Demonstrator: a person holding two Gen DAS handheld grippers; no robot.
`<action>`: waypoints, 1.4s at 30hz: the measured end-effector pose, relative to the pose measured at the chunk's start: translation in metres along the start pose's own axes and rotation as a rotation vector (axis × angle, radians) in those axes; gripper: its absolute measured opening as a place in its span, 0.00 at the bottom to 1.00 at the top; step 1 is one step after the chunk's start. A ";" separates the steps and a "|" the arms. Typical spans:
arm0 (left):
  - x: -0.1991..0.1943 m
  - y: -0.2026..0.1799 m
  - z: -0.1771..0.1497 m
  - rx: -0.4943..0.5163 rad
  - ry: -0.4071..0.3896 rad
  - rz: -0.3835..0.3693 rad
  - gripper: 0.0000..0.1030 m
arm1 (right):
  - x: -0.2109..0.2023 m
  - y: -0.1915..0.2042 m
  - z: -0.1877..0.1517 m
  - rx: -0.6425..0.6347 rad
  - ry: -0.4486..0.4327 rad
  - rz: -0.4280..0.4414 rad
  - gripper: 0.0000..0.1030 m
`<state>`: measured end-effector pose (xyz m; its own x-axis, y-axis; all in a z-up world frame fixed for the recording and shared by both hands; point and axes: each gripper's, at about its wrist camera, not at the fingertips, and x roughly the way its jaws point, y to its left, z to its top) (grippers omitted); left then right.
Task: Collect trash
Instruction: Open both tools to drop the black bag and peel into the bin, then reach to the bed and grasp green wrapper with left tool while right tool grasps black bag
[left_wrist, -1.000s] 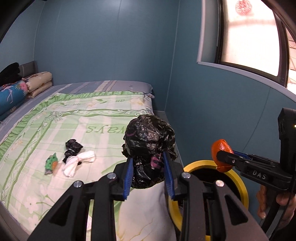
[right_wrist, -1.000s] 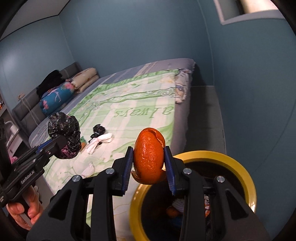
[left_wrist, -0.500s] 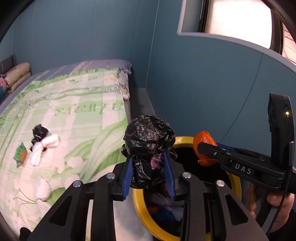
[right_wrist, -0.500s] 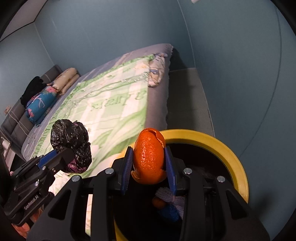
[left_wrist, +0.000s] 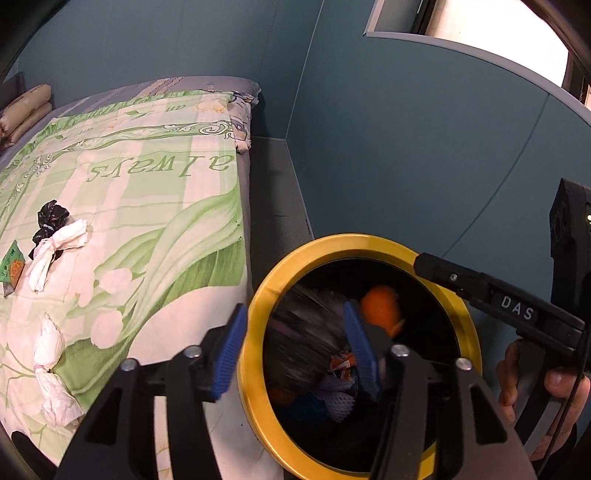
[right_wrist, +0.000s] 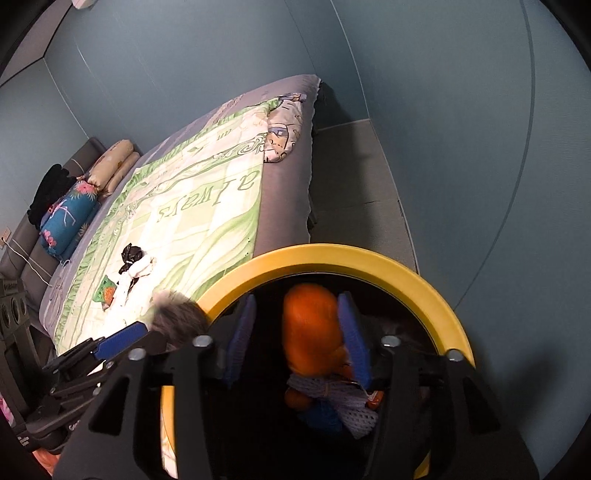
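My left gripper (left_wrist: 294, 347) hangs over the yellow-rimmed black bin (left_wrist: 354, 242) with its jaws opening. The crumpled black bag (left_wrist: 303, 332) is a blur between the pads, loose and dropping into the bin. My right gripper (right_wrist: 295, 341) is over the same bin, jaws opening too. The orange peel (right_wrist: 314, 332) slides down beside its right pad, free of the left pad. Still on the bed lie a black bag scrap (left_wrist: 51, 218), a white tissue (left_wrist: 59, 251), a green packet (left_wrist: 13, 266) and crumpled white paper (left_wrist: 50, 350).
The bin stands against the near corner of the bed with its green quilt (left_wrist: 166, 184). White netting (right_wrist: 340, 402) and other rubbish lie inside. A grey floor strip (left_wrist: 273, 192) runs between bed and blue wall. Pillows (right_wrist: 110, 162) sit at the head. A hand (left_wrist: 554, 384) holds the right gripper.
Both grippers came down over the bin and opened. The black bag and the orange peel, gripped before, have left the pads and are falling in.
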<state>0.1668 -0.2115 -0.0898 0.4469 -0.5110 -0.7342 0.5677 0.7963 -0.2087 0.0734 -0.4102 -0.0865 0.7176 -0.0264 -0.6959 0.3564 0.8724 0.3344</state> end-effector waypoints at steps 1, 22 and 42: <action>-0.001 0.002 0.000 -0.005 -0.003 -0.004 0.59 | -0.002 -0.001 0.000 0.007 -0.004 0.000 0.52; -0.079 0.102 0.018 -0.153 -0.196 0.209 0.87 | -0.019 0.072 0.025 -0.156 -0.150 0.119 0.78; -0.132 0.276 0.016 -0.389 -0.247 0.419 0.88 | 0.090 0.249 0.066 -0.330 0.012 0.259 0.78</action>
<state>0.2759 0.0707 -0.0401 0.7502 -0.1520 -0.6435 0.0363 0.9812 -0.1895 0.2664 -0.2282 -0.0240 0.7503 0.2181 -0.6241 -0.0470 0.9592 0.2787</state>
